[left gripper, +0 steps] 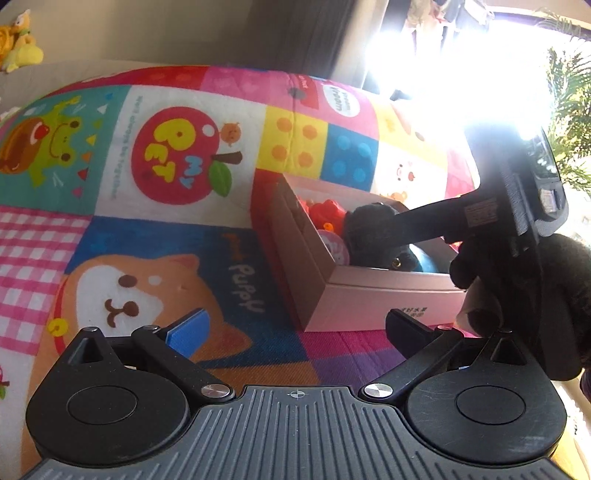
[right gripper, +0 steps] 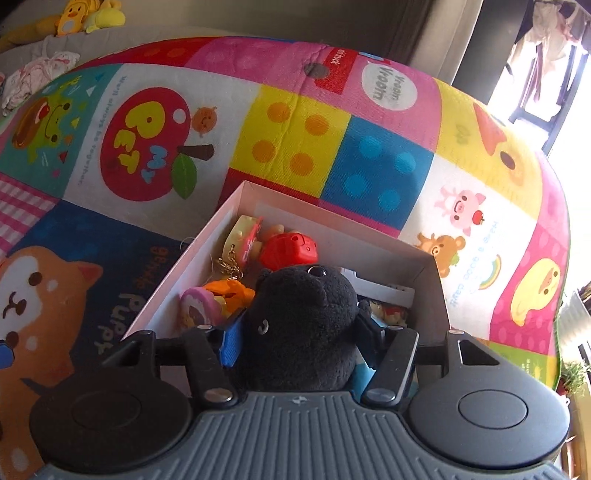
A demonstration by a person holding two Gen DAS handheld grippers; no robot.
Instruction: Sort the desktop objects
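Note:
A black plush toy [right gripper: 301,314] sits upright in the pink box [right gripper: 424,275], on top of other toys. My right gripper [right gripper: 301,326] is open around it: the blue pads [right gripper: 231,343] stand at its sides and the plush bulges round with no squeeze showing. In the left wrist view one right finger [left gripper: 424,218] reaches across the plush toy [left gripper: 369,229] inside the box [left gripper: 369,295]. My left gripper [left gripper: 295,325] hovers open and empty over the cloth, just in front of the box's near left corner.
The box also holds a red toy [right gripper: 290,251], a cheese keychain [right gripper: 243,232], an orange toy [right gripper: 229,291] and a pink round piece [right gripper: 195,310]. A patterned cloth [right gripper: 147,147] covers the table. A gloved hand [left gripper: 535,295] holds the right gripper. Yellow plush toys [right gripper: 88,18] lie far back.

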